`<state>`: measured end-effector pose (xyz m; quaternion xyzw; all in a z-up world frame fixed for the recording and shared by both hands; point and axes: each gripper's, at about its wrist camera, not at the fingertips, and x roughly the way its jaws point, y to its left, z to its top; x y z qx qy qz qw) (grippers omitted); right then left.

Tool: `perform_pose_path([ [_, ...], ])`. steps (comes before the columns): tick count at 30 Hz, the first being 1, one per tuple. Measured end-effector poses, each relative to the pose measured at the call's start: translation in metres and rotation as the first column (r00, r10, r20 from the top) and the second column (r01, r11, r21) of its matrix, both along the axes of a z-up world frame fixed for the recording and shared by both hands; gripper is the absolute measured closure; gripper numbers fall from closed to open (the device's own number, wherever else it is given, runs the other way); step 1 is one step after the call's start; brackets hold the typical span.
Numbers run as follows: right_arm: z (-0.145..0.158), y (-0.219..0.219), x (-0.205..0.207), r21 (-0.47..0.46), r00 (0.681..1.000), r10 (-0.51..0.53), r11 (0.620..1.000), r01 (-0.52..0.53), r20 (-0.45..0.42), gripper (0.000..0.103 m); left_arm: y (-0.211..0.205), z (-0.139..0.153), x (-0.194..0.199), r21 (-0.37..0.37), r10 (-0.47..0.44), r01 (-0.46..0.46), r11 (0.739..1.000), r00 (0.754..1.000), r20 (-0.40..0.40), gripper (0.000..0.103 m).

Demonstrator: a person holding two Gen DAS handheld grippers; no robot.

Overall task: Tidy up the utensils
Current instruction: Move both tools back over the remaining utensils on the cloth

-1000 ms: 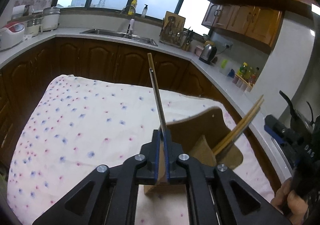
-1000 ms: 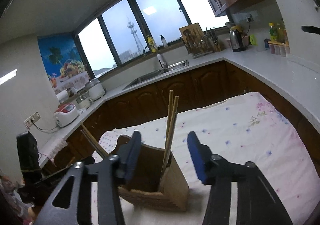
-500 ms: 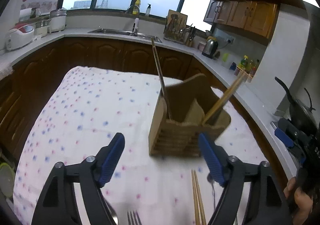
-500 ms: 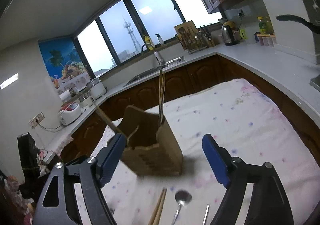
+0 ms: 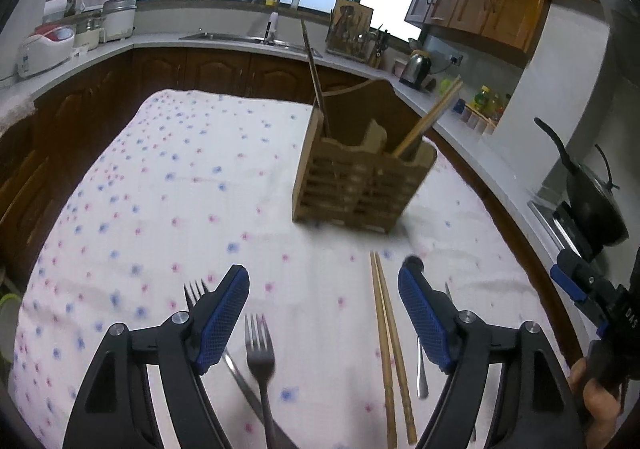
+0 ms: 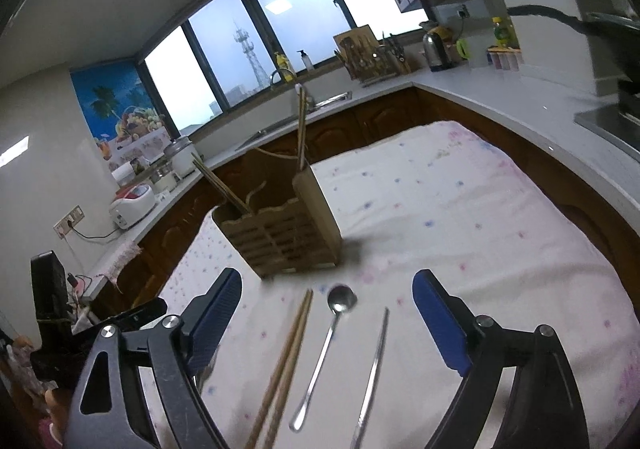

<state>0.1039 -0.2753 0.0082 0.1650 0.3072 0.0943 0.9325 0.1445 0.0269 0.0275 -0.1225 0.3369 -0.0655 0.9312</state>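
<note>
Wooden holder (image 5: 362, 179) mid tabletop (image 5: 160, 185), chopsticks inside. In front: forks (image 5: 260, 353), chopstick pair (image 5: 386, 341), spoon (image 6: 330, 333). Left tongs (image 5: 324, 315) agape, empty; right tongs (image 6: 328, 323) just widened, empty.

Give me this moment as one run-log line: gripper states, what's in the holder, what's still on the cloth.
left gripper: open, empty | right gripper: open, empty | wooden utensil holder: chopsticks in both end compartments | on cloth: chopstick pair, spoon, forks

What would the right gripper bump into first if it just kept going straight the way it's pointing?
Probably the spoon. The right gripper is open and angled down at the flowered tablecloth, with the spoon lying between its fingers. The wooden utensil holder stands farther along; depth is hard to judge here.
</note>
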Motion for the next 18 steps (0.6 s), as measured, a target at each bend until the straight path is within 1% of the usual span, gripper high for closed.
perform_pose_path([
  [2, -0.004, -0.002, -0.006, -0.002, 1.000, -0.008, 1.000, 0.008, -0.008, 0.014, -0.002, -0.003, -0.009, 0.000, -0.007, 0.007, 1.000, 1.000, -0.025, 0.026],
  [7, -0.013, -0.005, -0.021, -0.016, 0.999, -0.026, 1.000, 0.026, -0.022, 0.014, -0.006, -0.012, -0.026, -0.014, -0.013, 0.012, 1.000, 0.998, -0.058, 0.026],
  [12, -0.026, 0.001, -0.027, -0.035, 0.998, -0.021, 0.999, 0.019, -0.059, 0.014, -0.012, -0.020, -0.030, -0.009, -0.019, 0.018, 1.000, 0.996, -0.087, 0.026],
  [18, -0.031, 0.004, -0.027, -0.052, 0.997, -0.016, 0.999, 0.012, -0.076, 0.014, -0.017, -0.021, -0.029, 0.010, -0.023, 0.024, 1.000, 0.995, -0.097, 0.027],
])
